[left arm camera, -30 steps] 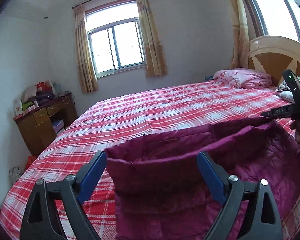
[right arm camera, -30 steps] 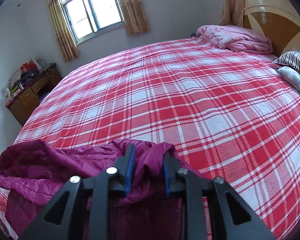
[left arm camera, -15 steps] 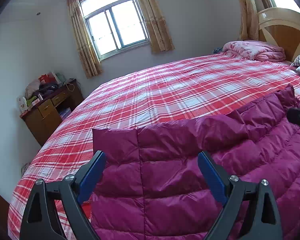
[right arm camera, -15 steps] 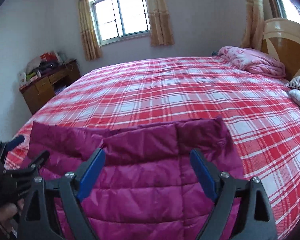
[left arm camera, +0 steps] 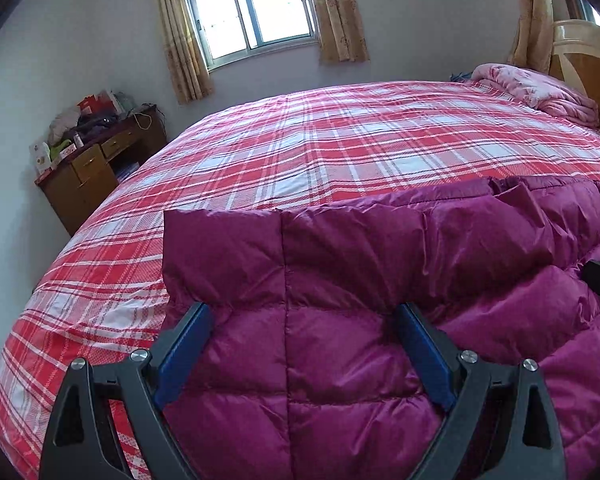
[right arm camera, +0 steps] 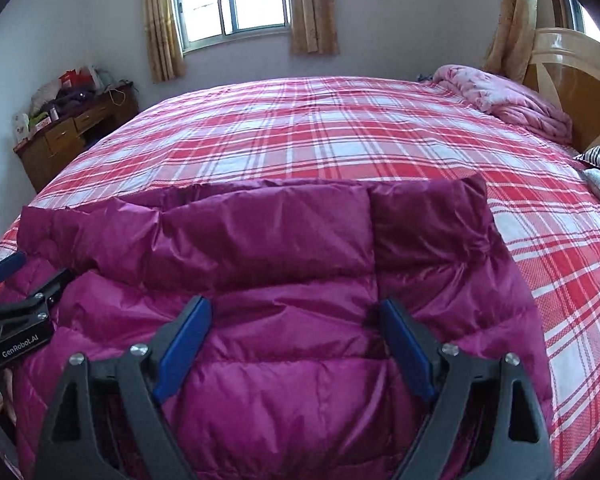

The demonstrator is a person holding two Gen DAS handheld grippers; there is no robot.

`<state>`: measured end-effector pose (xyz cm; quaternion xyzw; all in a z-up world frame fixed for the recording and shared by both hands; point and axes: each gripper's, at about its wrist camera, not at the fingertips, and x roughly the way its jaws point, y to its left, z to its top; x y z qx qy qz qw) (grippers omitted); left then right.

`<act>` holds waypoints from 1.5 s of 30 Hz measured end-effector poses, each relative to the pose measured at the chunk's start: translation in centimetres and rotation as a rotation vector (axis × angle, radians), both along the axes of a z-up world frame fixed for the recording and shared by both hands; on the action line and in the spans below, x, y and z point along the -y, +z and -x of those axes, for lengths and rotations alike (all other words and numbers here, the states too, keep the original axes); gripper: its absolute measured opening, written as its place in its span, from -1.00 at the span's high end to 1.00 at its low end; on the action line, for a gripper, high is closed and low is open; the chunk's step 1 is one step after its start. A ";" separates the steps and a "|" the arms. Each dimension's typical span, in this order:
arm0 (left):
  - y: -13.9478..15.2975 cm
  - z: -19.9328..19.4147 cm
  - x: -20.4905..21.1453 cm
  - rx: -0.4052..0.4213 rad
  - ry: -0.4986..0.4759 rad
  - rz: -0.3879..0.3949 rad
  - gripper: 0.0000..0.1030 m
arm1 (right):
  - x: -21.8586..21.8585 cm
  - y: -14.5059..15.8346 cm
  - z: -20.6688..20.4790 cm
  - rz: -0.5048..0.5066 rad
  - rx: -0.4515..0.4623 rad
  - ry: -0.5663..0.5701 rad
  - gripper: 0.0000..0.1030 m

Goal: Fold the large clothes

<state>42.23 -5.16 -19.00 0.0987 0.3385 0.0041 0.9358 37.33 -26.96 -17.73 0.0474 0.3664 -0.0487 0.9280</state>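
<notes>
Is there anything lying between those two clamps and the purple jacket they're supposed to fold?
Nothing visible. The jacket lies spread on the plaid bed, directly under both open grippers: the left gripper and the right gripper each straddle bare quilted fabric. The pink blanket sits far off by the headboard.

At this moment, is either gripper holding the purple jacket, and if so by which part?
Nothing is held. The left gripper and the right gripper both stand wide open over the purple jacket, which lies flat on the bed.
</notes>
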 end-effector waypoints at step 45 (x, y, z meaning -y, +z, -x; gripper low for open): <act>-1.4 -1.7 0.3 -0.107 0.013 -0.012 -0.96 | -0.4 -1.9 -1.7 0.028 -0.144 -0.029 -0.88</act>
